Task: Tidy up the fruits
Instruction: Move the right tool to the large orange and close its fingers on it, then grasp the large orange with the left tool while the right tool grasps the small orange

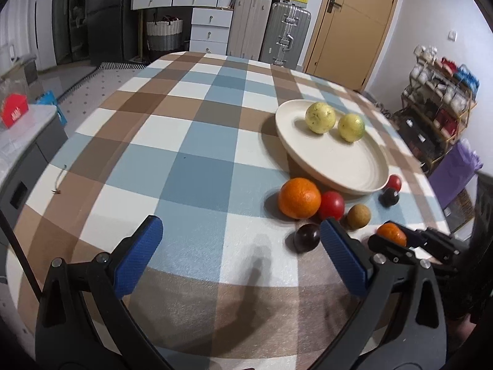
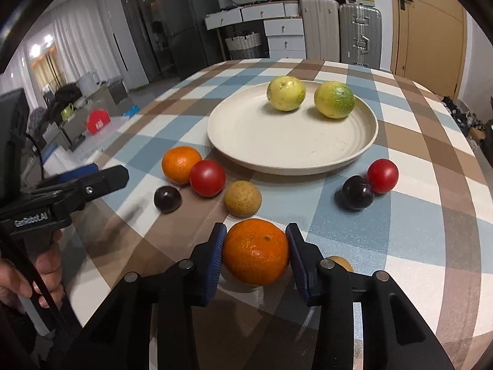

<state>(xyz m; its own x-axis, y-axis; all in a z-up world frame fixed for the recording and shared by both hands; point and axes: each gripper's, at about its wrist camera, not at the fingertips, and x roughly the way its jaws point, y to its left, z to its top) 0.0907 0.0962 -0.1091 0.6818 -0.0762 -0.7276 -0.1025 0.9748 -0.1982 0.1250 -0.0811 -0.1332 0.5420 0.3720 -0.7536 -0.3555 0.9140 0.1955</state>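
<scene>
A cream plate (image 2: 277, 141) on the checked tablecloth holds two yellow-green citrus fruits (image 2: 286, 92) (image 2: 334, 100). My right gripper (image 2: 255, 246) is shut on a tangerine (image 2: 255, 251), low over the cloth in front of the plate. The left wrist view shows that tangerine (image 1: 391, 233) between the right gripper's black fingers. My left gripper (image 1: 241, 225) stands open over bare cloth, nothing between its blue pads. An orange (image 1: 299, 197), a red fruit (image 1: 331, 205), a dark plum (image 1: 306, 237) and a tan fruit (image 1: 358, 215) lie just right of it.
A second red fruit (image 2: 382, 175) and dark plum (image 2: 357, 192) touch each other right of the plate's near rim. Another tan fruit (image 2: 340, 262) peeks out behind my right finger. A hand (image 2: 46, 265) holds the left gripper (image 2: 101, 178) at the table's left edge.
</scene>
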